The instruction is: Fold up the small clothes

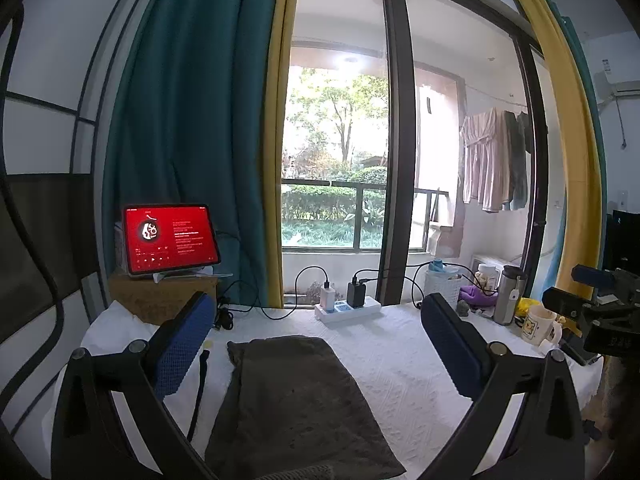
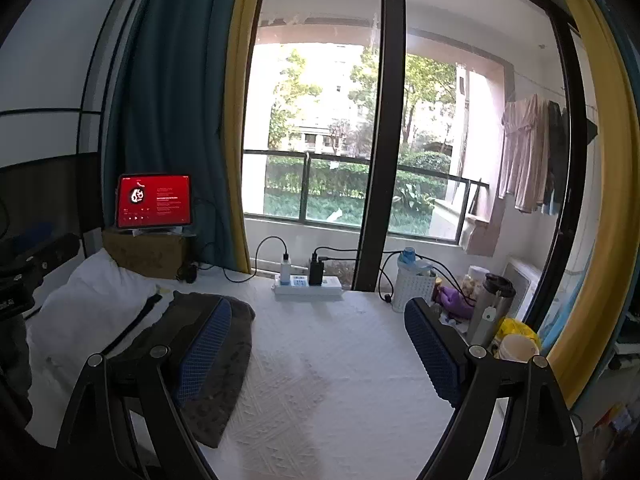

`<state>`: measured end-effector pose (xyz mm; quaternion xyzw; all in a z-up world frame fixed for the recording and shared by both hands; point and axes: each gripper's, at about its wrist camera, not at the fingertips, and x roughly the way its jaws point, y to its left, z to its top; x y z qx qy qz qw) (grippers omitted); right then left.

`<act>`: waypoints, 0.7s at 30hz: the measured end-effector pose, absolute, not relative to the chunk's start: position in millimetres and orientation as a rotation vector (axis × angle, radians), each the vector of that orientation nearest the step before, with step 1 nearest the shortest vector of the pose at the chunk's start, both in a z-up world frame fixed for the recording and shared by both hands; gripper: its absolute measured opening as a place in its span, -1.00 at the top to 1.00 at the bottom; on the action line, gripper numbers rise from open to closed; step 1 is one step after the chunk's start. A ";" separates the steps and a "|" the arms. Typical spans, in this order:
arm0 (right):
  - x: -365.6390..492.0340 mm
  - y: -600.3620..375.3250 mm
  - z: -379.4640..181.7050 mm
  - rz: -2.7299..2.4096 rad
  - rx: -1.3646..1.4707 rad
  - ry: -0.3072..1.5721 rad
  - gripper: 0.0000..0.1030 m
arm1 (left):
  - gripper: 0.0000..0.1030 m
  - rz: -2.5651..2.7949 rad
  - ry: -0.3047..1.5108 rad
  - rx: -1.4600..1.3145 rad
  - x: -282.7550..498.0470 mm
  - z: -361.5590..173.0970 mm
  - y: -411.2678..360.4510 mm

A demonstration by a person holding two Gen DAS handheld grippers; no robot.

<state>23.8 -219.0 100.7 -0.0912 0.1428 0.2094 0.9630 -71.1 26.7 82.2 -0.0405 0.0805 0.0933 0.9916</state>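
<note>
A dark grey-brown garment (image 1: 296, 404) lies flat on the white textured table cover (image 1: 400, 364), stretching away from the near edge. My left gripper (image 1: 320, 344) hovers above it, open wide, with nothing between its blue pads (image 1: 182, 354). In the right wrist view the same garment (image 2: 216, 360) lies to the left, partly behind the left finger. My right gripper (image 2: 318, 344) stands open over bare cover to the garment's right, holding nothing. The right gripper's body (image 1: 592, 312) shows at the right edge of the left wrist view.
A power strip (image 1: 346, 308) with chargers and cables sits at the table's far edge. A steel flask (image 1: 508, 294), mug (image 1: 540, 324), white basket (image 2: 414, 284) and small items crowd the far right. A tablet (image 1: 170, 238) stands on a box at far left, beside a white pillow (image 2: 88, 300).
</note>
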 end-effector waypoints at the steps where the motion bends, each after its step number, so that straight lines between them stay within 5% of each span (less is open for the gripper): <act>1: 24.7 -218.9 99.7 0.422 -0.181 0.294 -0.74 | -0.98 0.188 0.164 -0.079 -71.1 81.6 26.0; 21: 28.1 -217.7 92.7 0.417 -0.172 0.318 -0.74 | -0.98 0.179 0.183 -0.071 -69.9 80.2 17.9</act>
